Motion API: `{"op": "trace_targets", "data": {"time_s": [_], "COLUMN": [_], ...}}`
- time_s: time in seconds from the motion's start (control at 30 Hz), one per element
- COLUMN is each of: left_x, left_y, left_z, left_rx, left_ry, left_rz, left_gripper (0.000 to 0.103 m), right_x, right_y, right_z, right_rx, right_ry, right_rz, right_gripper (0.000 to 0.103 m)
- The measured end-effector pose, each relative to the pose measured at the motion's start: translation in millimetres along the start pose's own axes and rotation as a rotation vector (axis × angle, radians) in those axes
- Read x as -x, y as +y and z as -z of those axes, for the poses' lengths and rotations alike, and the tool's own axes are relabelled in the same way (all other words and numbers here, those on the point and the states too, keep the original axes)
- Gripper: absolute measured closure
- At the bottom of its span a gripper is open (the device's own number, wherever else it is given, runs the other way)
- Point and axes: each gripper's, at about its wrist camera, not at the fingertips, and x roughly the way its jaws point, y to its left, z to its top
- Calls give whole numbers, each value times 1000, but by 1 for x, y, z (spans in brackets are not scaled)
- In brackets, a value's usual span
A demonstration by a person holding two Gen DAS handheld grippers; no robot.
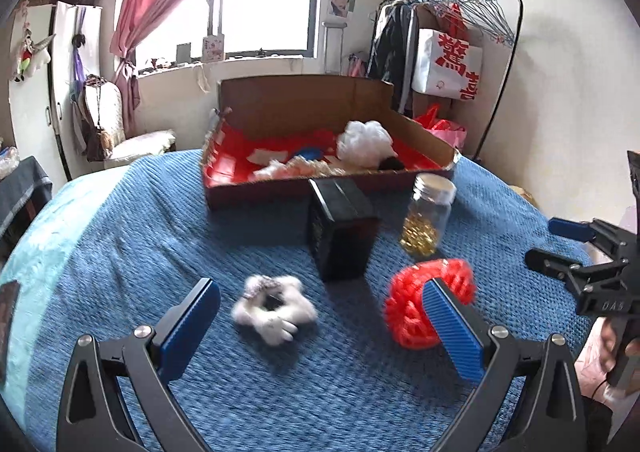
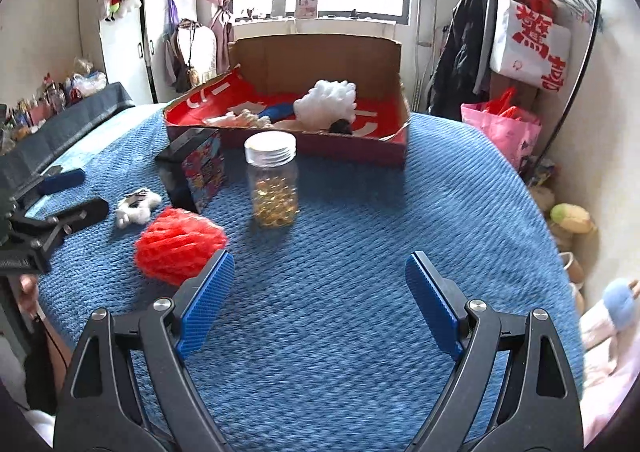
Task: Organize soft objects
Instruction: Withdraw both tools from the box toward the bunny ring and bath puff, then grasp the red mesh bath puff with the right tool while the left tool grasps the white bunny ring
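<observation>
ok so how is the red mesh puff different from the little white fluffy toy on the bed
The red mesh puff is bright red and netted; the white fluffy toy is white fur with dark markings. The puff is clearly bulkier and rounded, while the toy is smaller and lies flat and splayed. The puff lies nearer the jar, the toy beside the black box. Both are soft, rest on the blue blanket outside the cardboard tray, and neither is gripped.
</observation>
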Motion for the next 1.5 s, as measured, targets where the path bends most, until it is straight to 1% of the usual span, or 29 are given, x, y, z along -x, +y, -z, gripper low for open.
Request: {"op": "trace_targets", "data": {"time_s": [0.1,0.17,0.27,0.47,0.67,1.03,1.2,1.3,1.4,1.47,1.5], "left_x": [-4,-6,-12,-21,-23,-24,-19,-20,-30,-39,-44], "left_y": [-6,-8,-8,-7,-6,-1,9,20,32,39,42], "left_z": [6,10,16,23,27,28,22,19,15,14,14], "left_rx": [-7,10,40,60,66,71,68,60,49,42,41], "left_ry": [1,3,30,65,79,87,82,87,122,150,163], "left_rz": [-4,-1,23,28,23,12,8,-7,-23,-32,-28], "left_gripper": [0,0,0,0,0,0,0,0,0,2,5], "right_x": [-5,-8,-13,-22,-28,-34,-36,-38,-45,-49,-52], "right_y": [5,7,5,1,0,-1,3,11,23,31,34], "right_z": [6,9,14,22,26,27,19,12,6,3,2], "right_rx": [-10,-23,-47,-90,-88,-95,-113,-114,-103,-96,-92], "right_ry": [-6,-2,13,30,47,68,65,68,78,89,95], "right_rz": [6,-4,-16,-27,-9,-17,-83,-152,-213,-245,-255], "right_gripper": [15,15,15,15,14,15,14,14,14,14,14]}}
